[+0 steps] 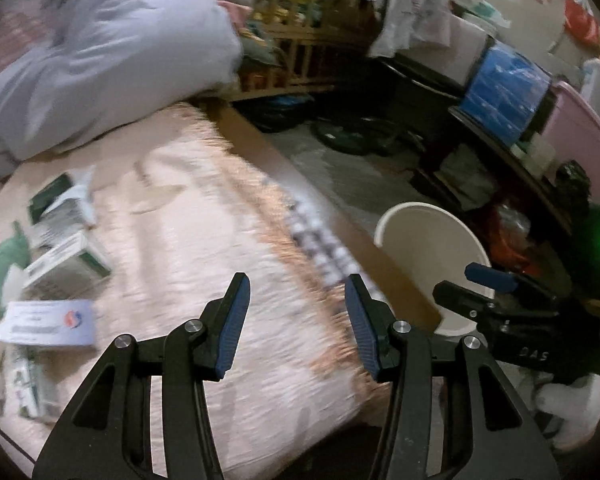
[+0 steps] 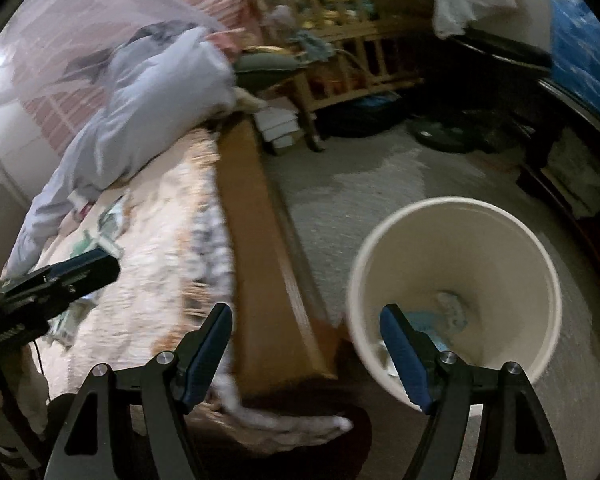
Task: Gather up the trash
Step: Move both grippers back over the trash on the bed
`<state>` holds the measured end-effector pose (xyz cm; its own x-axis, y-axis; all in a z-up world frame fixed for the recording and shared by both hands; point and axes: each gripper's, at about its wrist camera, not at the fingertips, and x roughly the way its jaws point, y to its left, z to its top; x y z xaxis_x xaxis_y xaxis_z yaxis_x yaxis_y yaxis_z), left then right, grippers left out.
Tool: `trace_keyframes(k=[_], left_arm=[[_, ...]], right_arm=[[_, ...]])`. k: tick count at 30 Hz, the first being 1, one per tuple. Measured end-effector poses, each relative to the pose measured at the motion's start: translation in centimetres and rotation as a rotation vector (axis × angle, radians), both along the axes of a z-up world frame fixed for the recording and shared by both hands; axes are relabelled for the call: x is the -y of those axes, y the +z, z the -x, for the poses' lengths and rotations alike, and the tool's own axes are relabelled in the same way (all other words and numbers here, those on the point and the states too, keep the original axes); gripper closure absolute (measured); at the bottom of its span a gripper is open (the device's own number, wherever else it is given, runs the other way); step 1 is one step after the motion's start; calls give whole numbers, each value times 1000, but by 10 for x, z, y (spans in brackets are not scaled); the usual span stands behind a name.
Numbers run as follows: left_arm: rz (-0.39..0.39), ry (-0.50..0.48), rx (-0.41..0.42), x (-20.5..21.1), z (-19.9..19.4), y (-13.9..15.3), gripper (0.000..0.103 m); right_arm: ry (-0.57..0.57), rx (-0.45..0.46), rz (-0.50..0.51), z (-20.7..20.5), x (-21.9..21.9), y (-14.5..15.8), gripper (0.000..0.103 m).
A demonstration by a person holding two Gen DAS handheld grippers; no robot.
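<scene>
- My left gripper (image 1: 296, 324) hangs over the pink bedspread (image 1: 188, 248); both jaws spread wide, nothing between them.
- My right gripper (image 2: 306, 344) sits above the bed's wooden side rail (image 2: 260, 248); jaws spread wide, also bare. Its right finger overlaps the bucket rim in the right wrist view.
- One white bucket (image 2: 452, 280) stands on the grey floor (image 2: 360, 184) just beside the rail. Inside: light-blue scraps (image 2: 432, 324) at the bottom; count unclear through blur.
- Trash on the bedspread, left wrist view: one white card with a red-blue logo (image 1: 48, 322), and a cluster of green-and-white cartons (image 1: 60, 236), at least three, blurred.
- One grey-blue duvet (image 1: 112, 60) is heaped at the far end of the bed.
</scene>
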<state>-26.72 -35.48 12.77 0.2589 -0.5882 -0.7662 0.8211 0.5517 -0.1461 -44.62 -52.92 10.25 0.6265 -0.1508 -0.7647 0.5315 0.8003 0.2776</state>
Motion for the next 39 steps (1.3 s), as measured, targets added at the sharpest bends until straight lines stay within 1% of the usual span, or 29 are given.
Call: trace_keyframes(k=[4,8,15,22,28,32,33,34,39], left_arm=[[1,65,18,-34,-15,7,55],[-17,139,42,-73,-32,9,55],[-51,270,46,-143,-65,5,55],[-73,368,46,-194,-91,-1,55],[-74,422,21,-236,-111,-12,55],[-44,414,-29,-261,-129,-19,53],[-40,412,-38,-267,-134,-21,49],[-38,415,-43,-274,-139,-23,48],[-48,446,-51,-296,-167,-37,47]], right_arm=[[72,6,14,-26,-26,9,29],[143,14,14,-51,-51,13,29],[282,4,16,-97,-99,11,29],[417,-5,28,-133,-142,10,29],[559,-23,18,-177,-177,6,29],[679,-40,34,-211,-201,1,29],[712,-48,42,-220,-208,-2,29],[740,-55,54,-228,-214,-4,29],[866,-83,121,-265,-232,-16,29]])
